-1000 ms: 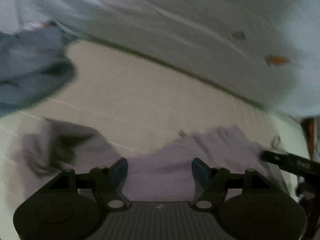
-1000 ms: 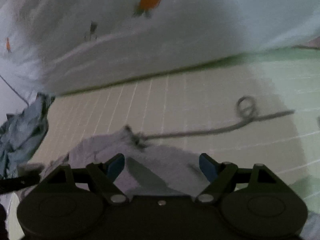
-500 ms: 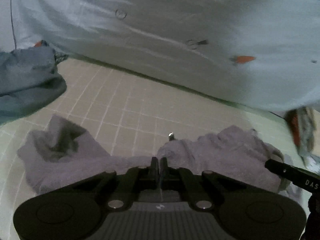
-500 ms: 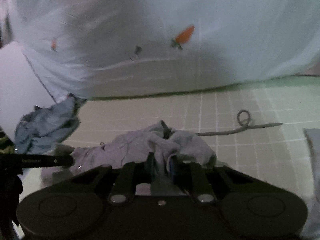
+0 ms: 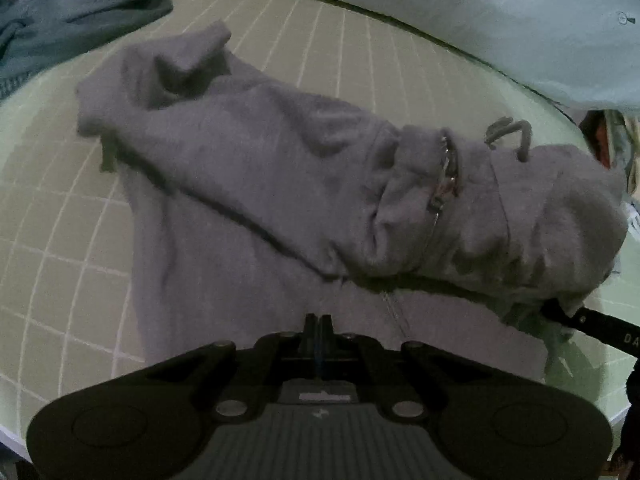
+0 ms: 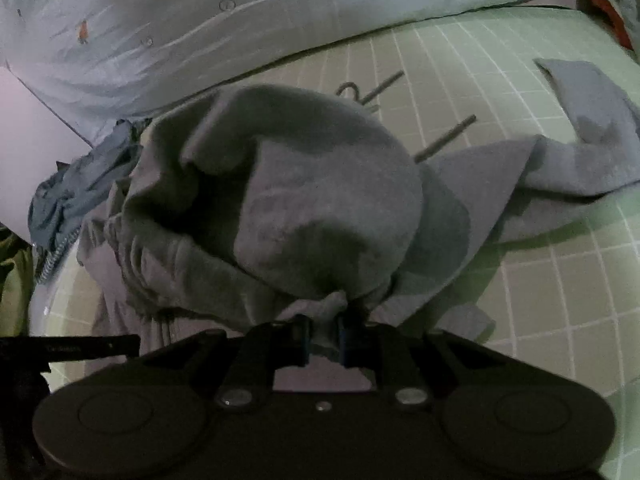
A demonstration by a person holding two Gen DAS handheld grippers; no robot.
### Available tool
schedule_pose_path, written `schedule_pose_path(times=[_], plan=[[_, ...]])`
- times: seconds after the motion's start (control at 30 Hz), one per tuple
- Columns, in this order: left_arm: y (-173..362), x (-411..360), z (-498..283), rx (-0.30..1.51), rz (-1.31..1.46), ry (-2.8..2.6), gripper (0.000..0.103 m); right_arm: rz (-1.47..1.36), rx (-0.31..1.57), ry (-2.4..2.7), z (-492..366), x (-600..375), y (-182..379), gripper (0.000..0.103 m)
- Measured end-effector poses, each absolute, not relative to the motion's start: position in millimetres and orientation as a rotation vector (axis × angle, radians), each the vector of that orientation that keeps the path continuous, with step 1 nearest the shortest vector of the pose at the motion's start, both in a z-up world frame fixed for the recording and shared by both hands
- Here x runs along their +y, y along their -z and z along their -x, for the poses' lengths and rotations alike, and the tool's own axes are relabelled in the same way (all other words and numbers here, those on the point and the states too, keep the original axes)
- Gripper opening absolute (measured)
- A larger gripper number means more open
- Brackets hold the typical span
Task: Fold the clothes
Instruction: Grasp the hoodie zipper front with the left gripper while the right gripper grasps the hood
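Clamping down at the bottom of the left wrist view, the left tongs (image 5: 319, 326) have their tips pressed together on the near edge of the grey hoodie (image 5: 256, 184). On the other side the right tongs (image 6: 323, 338) pinch a bunched wad of the same hoodie, fabric squeezed between the blue-lined tips. The hoodie lies spread across the green checked bed sheet (image 5: 44, 208), crumpled rather than flat. From the left camera, a sleeve (image 5: 180, 64) runs off toward the upper left, and a metal zipper (image 5: 444, 176) glints in the folds near the middle right. Just past it, a drawstring (image 5: 508, 132) curls on the cloth. From the right camera the hood (image 6: 304, 184) bulges up right in front of the tips, with another sleeve (image 6: 592, 128) trailing to the right. Farther back, a blue garment (image 6: 76, 192) sits heaped at the left. Behind everything lies a pale quilt (image 6: 280, 12) printed with small carrots.
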State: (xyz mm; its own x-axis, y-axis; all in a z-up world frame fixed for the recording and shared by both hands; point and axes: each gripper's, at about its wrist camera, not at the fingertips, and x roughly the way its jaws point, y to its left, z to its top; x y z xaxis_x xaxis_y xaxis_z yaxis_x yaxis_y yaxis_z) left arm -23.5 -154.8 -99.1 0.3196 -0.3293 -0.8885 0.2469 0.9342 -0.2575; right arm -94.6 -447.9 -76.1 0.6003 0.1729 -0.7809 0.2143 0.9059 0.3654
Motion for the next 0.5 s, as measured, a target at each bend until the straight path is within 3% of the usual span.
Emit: schedule_pose_path(times=[0.17, 0.23, 0.3, 0.37, 0.5], plan=[[80, -149, 18, 1.122, 0.098, 0.37, 0.001, -0.468, 0.929, 0.062, 98, -447, 70, 0.025], [69, -147, 11, 1.087, 0.117, 0.364, 0.01, -0.495, 0.908, 0.09, 97, -452, 64, 0.029], [58, -146, 2, 1.05, 0.133, 0.353, 0.032, -0.556, 0.874, 0.12, 97, -463, 58, 0.035], [48, -145, -11, 1.013, 0.144, 0.334, 0.043, -0.641, 0.836, 0.157, 97, -474, 52, 0.043], [41, -157, -36, 0.984, 0.155, 0.34, 0.044, -0.757, 0.753, 0.246, 98, -491, 41, 0.049]])
